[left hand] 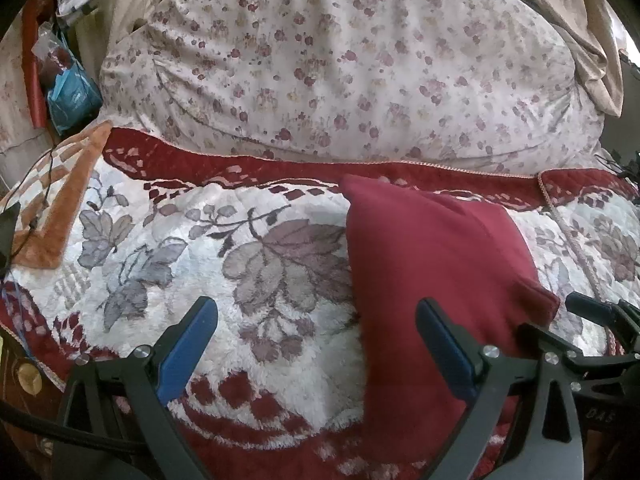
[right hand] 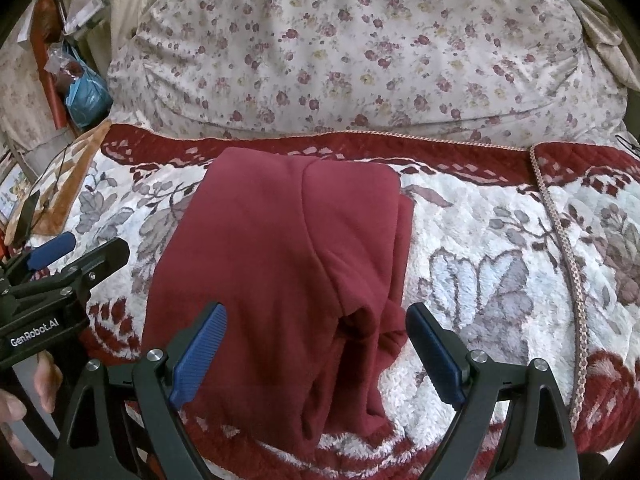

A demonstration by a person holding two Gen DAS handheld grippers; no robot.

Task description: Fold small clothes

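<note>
Garment (right hand: 280, 264) on the bed, partly folded, both tools empty.
It lies flat on the blanket (right hand: 480, 248), long axis running away from the cameras toward the pillow (right hand: 360, 40). The right hand-held gripper (right hand: 316, 356) hangs over its near end, jaws apart, nearer than the left hand-held gripper (left hand: 316, 348), also apart, which has the cloth under its right finger only. No containers hold clothes.
</note>
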